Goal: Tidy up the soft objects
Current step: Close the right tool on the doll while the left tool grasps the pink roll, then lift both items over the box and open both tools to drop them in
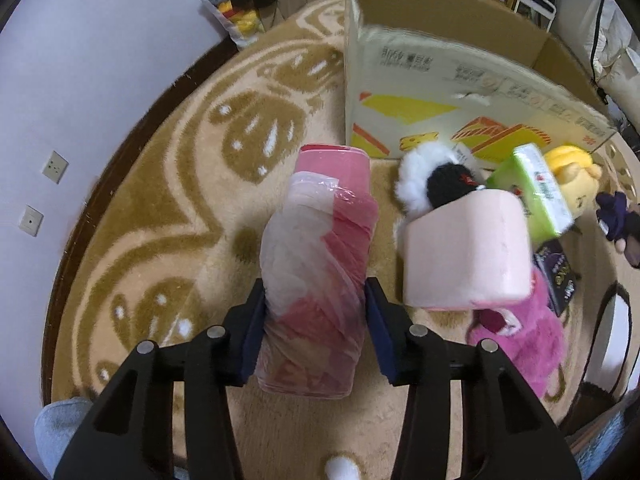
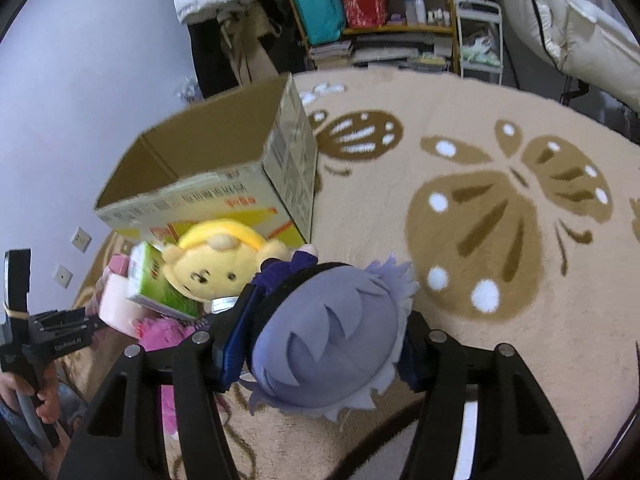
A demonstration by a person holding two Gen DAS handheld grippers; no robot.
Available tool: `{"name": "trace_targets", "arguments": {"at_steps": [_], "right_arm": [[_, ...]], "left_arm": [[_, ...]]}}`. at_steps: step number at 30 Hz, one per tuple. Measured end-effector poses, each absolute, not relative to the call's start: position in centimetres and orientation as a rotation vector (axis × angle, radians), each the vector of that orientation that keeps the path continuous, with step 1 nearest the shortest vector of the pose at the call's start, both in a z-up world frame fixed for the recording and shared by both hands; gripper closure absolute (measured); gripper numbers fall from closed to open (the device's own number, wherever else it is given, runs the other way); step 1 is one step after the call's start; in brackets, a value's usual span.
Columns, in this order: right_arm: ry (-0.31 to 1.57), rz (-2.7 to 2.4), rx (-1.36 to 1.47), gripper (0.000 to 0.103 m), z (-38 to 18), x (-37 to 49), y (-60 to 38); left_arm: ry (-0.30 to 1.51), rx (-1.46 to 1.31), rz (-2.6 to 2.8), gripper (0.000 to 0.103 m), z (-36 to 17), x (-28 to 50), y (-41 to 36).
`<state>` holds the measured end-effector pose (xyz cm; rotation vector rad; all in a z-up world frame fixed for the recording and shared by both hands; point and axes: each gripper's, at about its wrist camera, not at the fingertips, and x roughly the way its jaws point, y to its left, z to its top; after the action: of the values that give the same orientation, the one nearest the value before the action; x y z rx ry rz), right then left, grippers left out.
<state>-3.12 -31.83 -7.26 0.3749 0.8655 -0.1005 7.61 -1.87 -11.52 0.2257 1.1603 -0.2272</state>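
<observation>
Both hand-held grippers were loaded: the left gripper (image 1: 316,312) pinched a pink plastic-wrapped bundle (image 1: 320,264) between its pads, and the right gripper (image 2: 320,344) pinched a grey-haired plush doll (image 2: 324,344) by the head. Each thing was held above the rug (image 2: 500,320), near the open cardboard box (image 2: 224,176).

Biggest risk, as I judged it, was the box itself. It stood with 1 flap up, and a clumsy drop against its rim could tip it or leave the item draped over the edge. The bundle's slick wrapping could also slide out of the pads if the squeeze slackened. With 2 loads going to 1 opening, the grippers might collide.

Inside, the box showed only bare cardboard walls; its bottom was hidden, so I could not tell its contents.

Piled just beside its front wall lay a pale pink block (image 1: 464,252), a yellow bear plush (image 2: 216,268), a green packet (image 1: 536,192) and a white-and-black fluffy toy (image 1: 432,176).
</observation>
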Motion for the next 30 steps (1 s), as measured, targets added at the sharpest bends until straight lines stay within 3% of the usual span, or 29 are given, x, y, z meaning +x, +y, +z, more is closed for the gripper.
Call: {"name": "trace_targets", "arguments": {"at_steps": [16, 30], "right_arm": [[0.719, -0.1, 0.318, 0.039, -2.2, -5.5, -31.2], [0.587, -0.084, 0.245, 0.039, 2.2, -3.0, -31.8]], "left_arm": [[0.801, 0.173, -0.165, 0.058, -2.2, 1.9, -0.2], [0.633, 0.178, -0.191, 0.058, 3.2, 4.6, -2.6]]}}
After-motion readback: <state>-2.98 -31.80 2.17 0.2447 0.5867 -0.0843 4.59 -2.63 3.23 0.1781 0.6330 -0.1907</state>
